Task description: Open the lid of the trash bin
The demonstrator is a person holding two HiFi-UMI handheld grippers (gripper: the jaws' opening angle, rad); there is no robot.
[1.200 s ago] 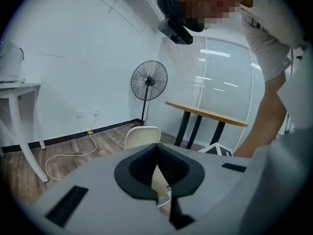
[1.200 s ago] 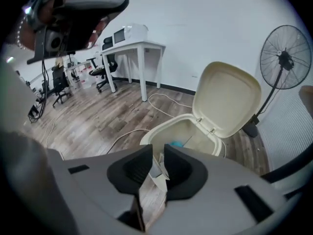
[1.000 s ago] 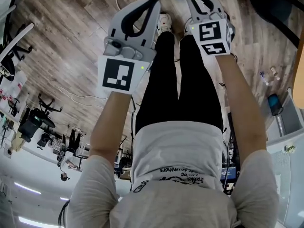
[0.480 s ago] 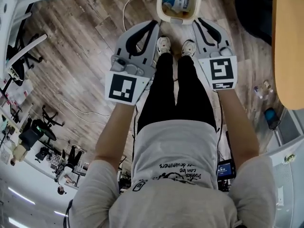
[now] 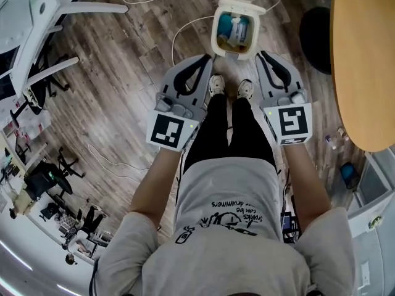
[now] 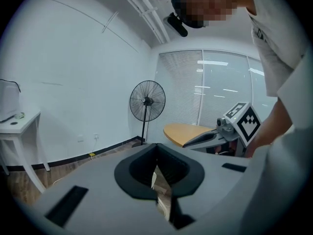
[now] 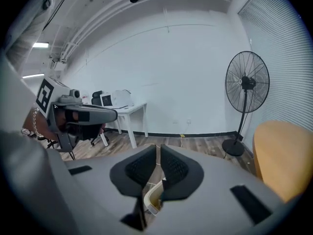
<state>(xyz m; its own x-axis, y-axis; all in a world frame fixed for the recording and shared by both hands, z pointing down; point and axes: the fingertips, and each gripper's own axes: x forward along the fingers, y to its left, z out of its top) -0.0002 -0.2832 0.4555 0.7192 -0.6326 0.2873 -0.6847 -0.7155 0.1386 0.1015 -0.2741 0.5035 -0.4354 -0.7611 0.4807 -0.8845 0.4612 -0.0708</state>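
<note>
Grippers now raised off trash bin (image 5: 233,31), lid (image 5: 242,5) standing open: left gripper (image 5: 206,59) closed, empty; right gripper (image 5: 261,55) just narrowing, empty; task looks done.

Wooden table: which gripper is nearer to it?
Right. The right gripper hangs just left of the table edge in the head view; the left gripper is farther away, across the person's legs.

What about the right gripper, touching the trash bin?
Apart. The right gripper view shows the right gripper, jaws just closing on nothing, high above the trash bin.
</note>
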